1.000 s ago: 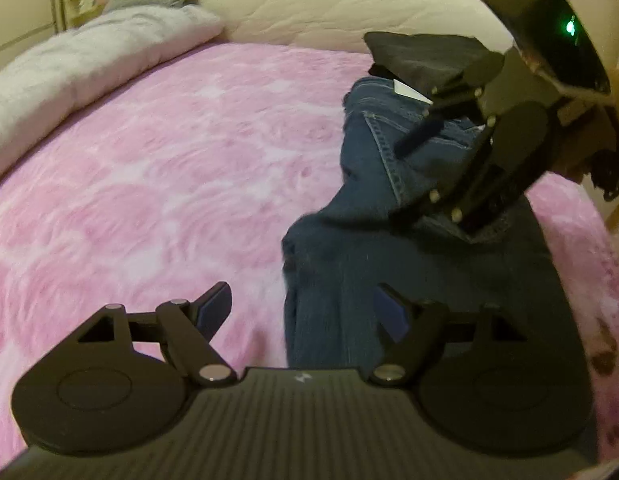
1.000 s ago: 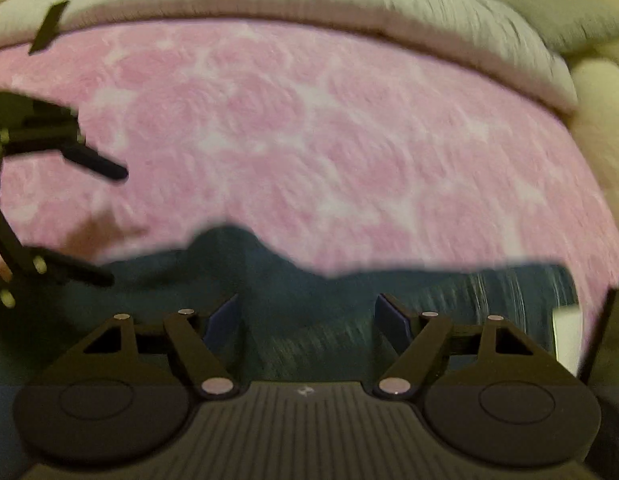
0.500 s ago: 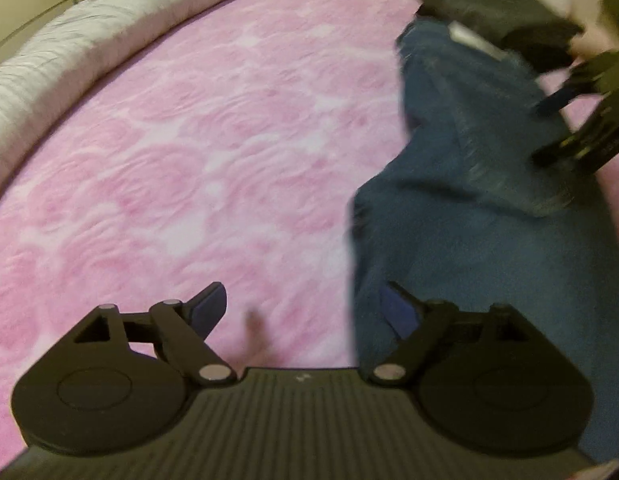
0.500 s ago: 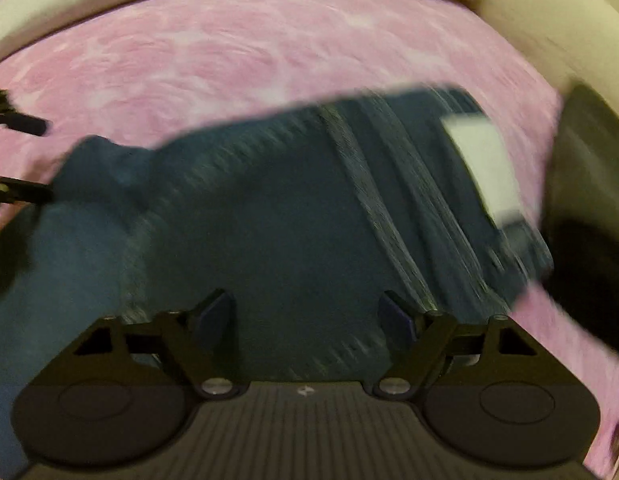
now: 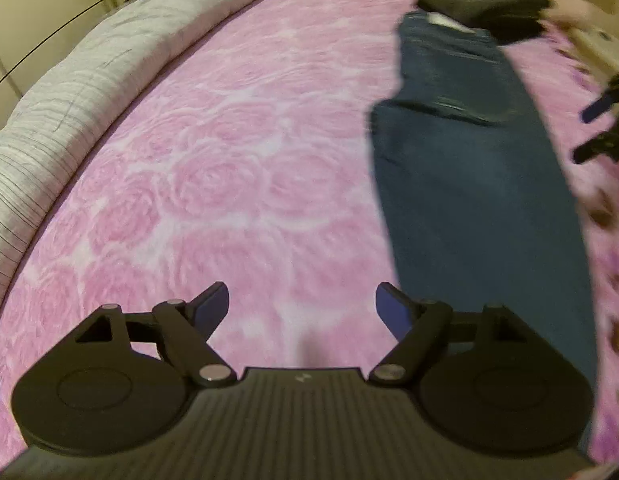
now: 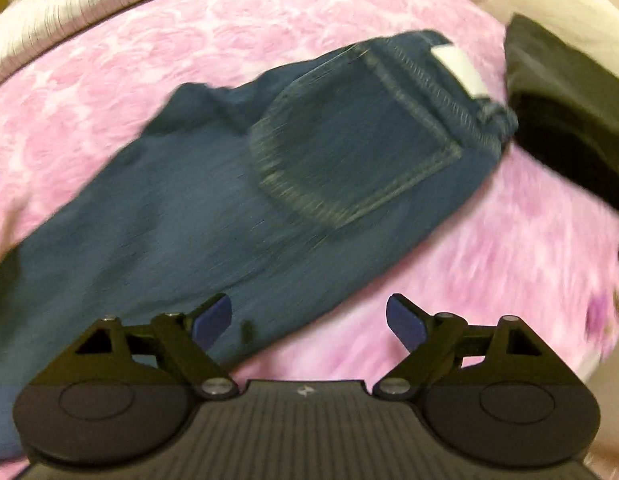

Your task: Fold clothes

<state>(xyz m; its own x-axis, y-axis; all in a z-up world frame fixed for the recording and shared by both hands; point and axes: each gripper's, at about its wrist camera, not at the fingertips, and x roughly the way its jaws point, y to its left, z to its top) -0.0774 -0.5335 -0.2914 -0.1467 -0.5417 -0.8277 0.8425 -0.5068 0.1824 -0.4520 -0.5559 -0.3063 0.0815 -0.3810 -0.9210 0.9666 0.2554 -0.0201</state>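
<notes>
While one pair of jeans (image 6: pixel 269 184) lies flat, one black garment (image 6: pixel 565 120) sits beside

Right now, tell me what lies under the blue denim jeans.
The blue denim jeans lie flat on the pink rose-patterned blanket, which shows all around them. Anything else beneath them is covered.

Both wrist views angled down, sharing jeans (image 5: pixel 469 184) on pink bedspread (image 6: pixel 269 20)
</notes>
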